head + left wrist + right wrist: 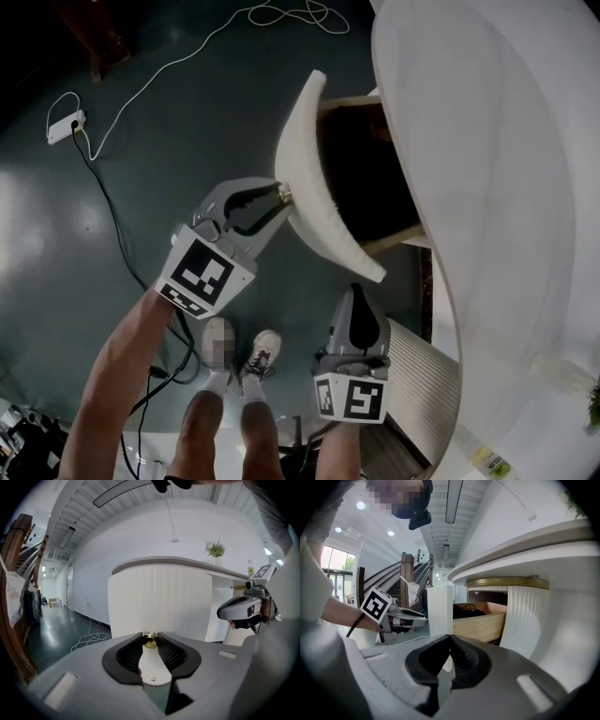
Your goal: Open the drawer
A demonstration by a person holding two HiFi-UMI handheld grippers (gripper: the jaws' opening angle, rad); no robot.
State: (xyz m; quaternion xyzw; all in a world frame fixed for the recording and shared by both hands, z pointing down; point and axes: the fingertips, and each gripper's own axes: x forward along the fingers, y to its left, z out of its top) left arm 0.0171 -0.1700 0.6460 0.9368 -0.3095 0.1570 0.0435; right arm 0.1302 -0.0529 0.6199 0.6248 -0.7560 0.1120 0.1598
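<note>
Pulling straight out along the drawer's own line of travel looked like the way to do this step well, with no lift and no sideways drag, since the only hold was a small brass knob (150, 641). The left gripper (278, 195) was clamped on that knob, its pads pressed to either side of it near the fingertips. A twist of the wrist could, I judged, let the round knob slip out forward. Holding the gripper in line with the pull and squeezing evenly seemed the safer course. The right gripper (355, 292) had its jaws together on nothing. It hung beside the fluted panel (422, 384) under the counter (506, 187), apart from the drawer, and needed only to be out of the path.

The drawer (361, 178) stood well out of the curved counter, its dark inside open to the top. Its white front (305, 159) faced away from the counter, toward the left gripper and the floor (169, 141) at the head view's left. The front's long axis ran up and down that view, bowed outward, with the knob near its middle — the wooden sides (480, 620) ran back from it into the counter, which gave the line of travel. By the look of it, the task was far along.
</note>
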